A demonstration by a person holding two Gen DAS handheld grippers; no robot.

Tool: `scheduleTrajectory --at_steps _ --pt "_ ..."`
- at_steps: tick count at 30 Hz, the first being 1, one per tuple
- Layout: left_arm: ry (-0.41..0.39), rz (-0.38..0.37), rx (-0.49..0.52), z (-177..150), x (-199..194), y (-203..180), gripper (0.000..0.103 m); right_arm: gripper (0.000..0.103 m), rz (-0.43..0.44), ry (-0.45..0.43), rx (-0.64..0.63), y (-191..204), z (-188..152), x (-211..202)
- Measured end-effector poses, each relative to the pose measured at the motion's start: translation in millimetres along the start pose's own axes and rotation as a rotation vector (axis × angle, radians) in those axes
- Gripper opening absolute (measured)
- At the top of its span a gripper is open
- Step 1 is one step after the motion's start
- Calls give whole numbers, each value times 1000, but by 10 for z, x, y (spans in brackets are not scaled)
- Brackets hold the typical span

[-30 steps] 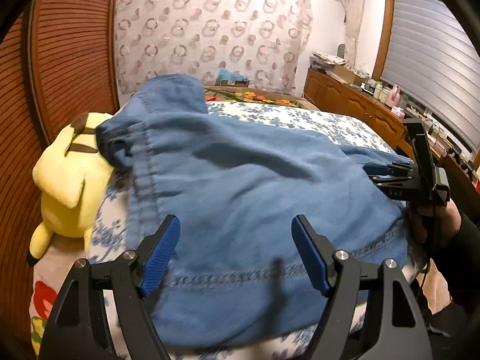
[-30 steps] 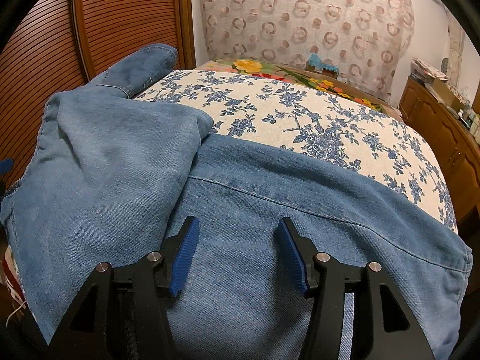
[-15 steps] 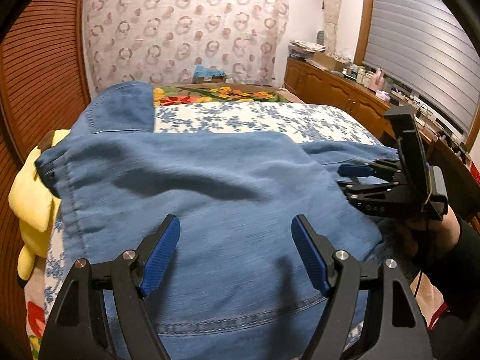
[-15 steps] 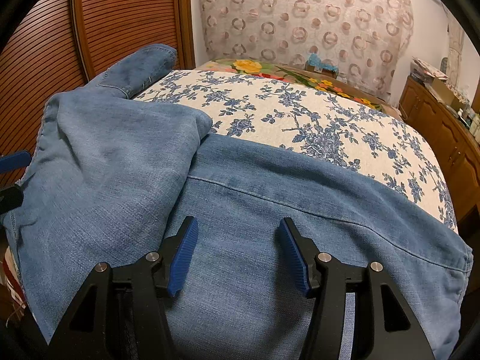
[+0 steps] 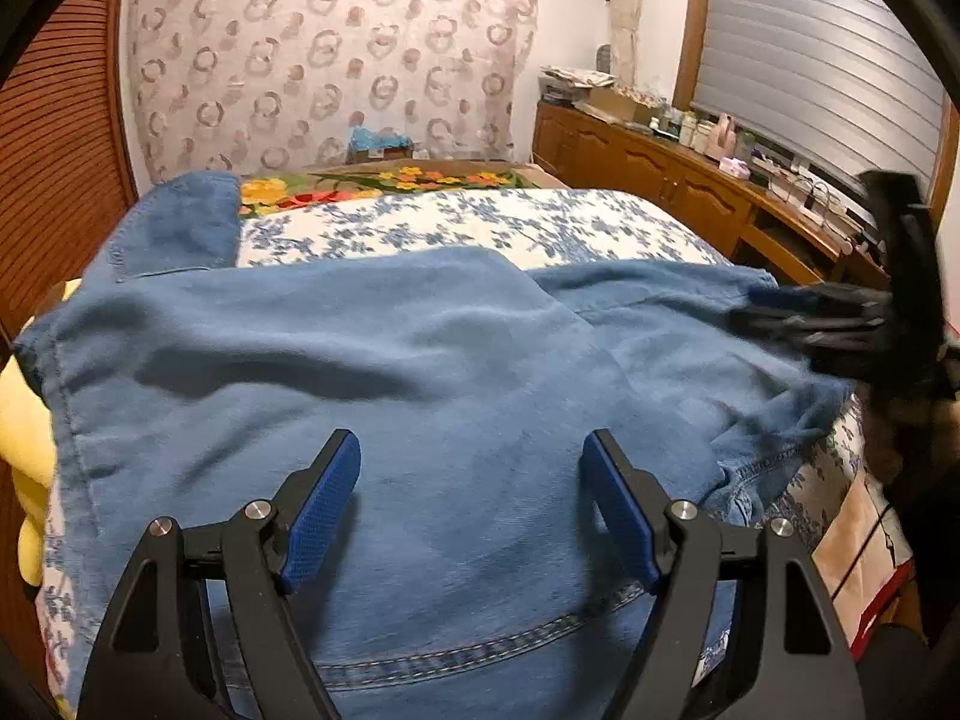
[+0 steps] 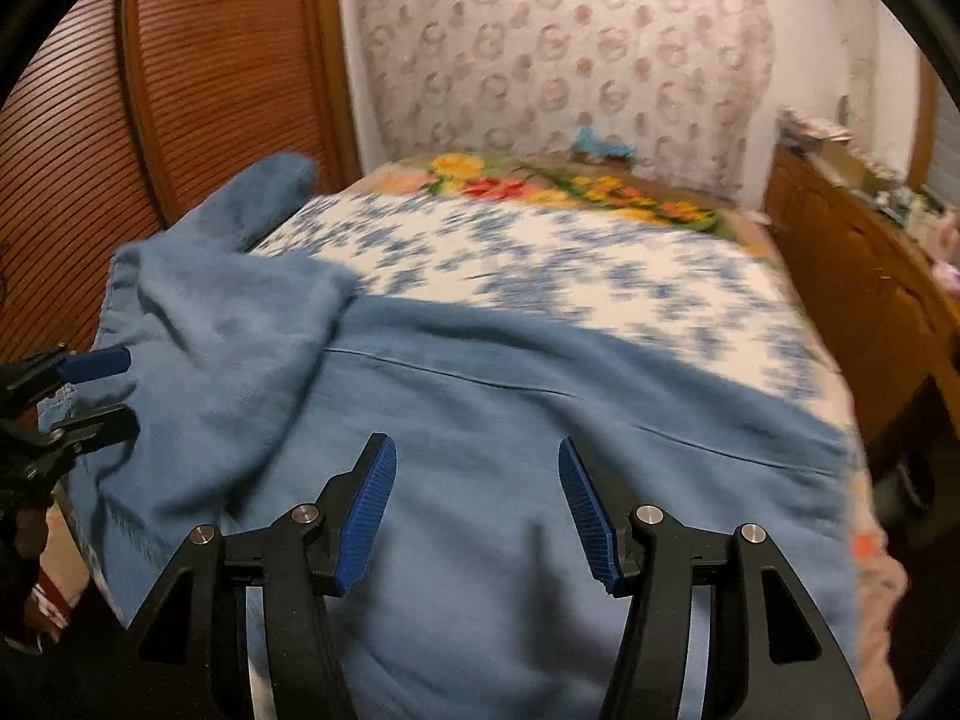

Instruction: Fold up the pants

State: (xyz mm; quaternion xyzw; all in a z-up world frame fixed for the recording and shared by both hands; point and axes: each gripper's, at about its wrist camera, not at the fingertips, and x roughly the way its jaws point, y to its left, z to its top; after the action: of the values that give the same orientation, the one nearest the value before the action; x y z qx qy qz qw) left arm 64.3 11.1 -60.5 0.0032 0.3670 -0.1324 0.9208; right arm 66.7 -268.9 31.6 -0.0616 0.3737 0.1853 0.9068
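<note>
Blue denim pants [image 5: 372, 372] lie spread across the near end of a bed, one part folded over another, with one leg end [image 5: 180, 222] reaching toward the far left. My left gripper [image 5: 471, 462] is open and empty just above the denim. My right gripper [image 6: 477, 468] is open and empty above the pants [image 6: 540, 420]. The right gripper also shows, blurred, at the right edge of the left wrist view [image 5: 798, 318]. The left gripper shows at the left edge of the right wrist view [image 6: 96, 390].
The bed has a white sheet with blue flowers [image 5: 456, 228]. A yellow plush toy [image 5: 24, 420] lies at the bed's left edge by a brown slatted door [image 6: 210, 78]. A wooden sideboard [image 5: 690, 180] with clutter runs along the right wall.
Both grippers have drawn back and up from the pants, still open. The left view has swung right, so the plush toy is nearly out of view. The right view is now blurred by motion.
</note>
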Motion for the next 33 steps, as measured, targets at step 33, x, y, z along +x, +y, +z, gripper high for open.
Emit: scheduleTrajectory --at_steps 33 --pt "22 1 -7 -143 236 -154 80 44 -223 119 245 -1042 -904 -421"
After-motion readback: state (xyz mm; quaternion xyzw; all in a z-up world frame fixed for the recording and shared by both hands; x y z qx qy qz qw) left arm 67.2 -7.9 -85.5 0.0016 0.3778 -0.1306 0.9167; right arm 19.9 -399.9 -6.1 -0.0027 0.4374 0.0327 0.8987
